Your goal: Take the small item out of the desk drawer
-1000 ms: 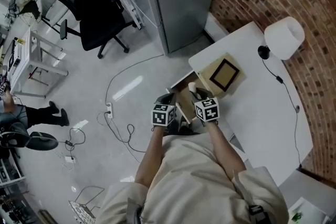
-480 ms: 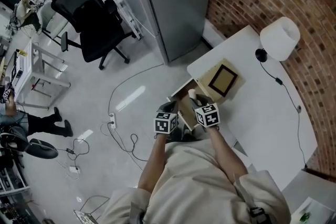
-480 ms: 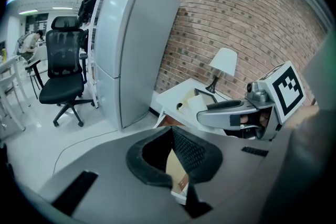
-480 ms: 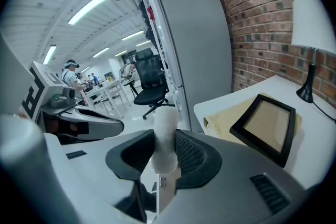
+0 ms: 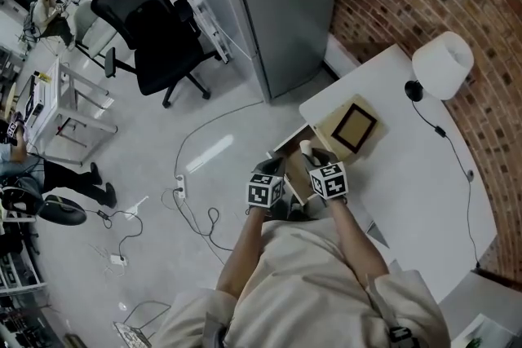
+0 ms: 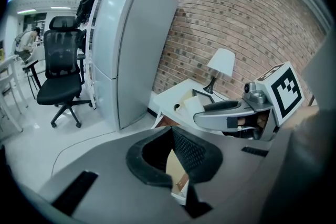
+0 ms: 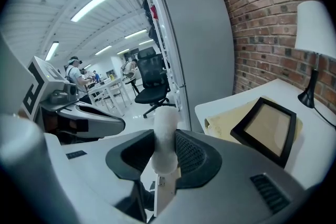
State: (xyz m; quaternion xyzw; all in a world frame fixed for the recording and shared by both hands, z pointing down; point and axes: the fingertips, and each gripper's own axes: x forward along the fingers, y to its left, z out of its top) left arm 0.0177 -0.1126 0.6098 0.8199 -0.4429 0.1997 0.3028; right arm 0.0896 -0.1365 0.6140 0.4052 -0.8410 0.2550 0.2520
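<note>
Right gripper view, nearest first: right gripper [image 7: 164, 153] clamped on the small white item [image 7: 165, 131], a pale foam-like cylinder upright between the pads, both mesh faces against its sides. Directly beneath, what looks like a white edge panel of the open drawer [image 7: 165, 194], so the item is placed above the drawer rather than down inside it. Alongside, left gripper [image 6: 170, 159] with jaws apart and nothing in them, only the tan drawer interior showing through the gap. From the head view, both grippers close together over the drawer at the near corner of the desk [image 5: 408, 175].

Judged step: item gripped and raised out, set-down not yet made. Next move likely a lift clear of the drawer front, then a carry over the desk top and a gentle release on bare white surface. Worth keeping the grip firm but light, the soft-looking material apt to squash or tip. Worth stopping short of the black picture frame [image 7: 265, 126] and the tan envelope [image 7: 223, 124] beneath it, just beyond the drawer. Perhaps a push of the drawer with the free left claw afterwards, though not named in the task.

Further back: table lamp [image 7: 315, 29] against the brick wall [image 7: 262, 18], tall grey cabinet [image 7: 202, 44] beside the desk, black office chair [image 7: 152, 78] well apart on the floor.
</note>
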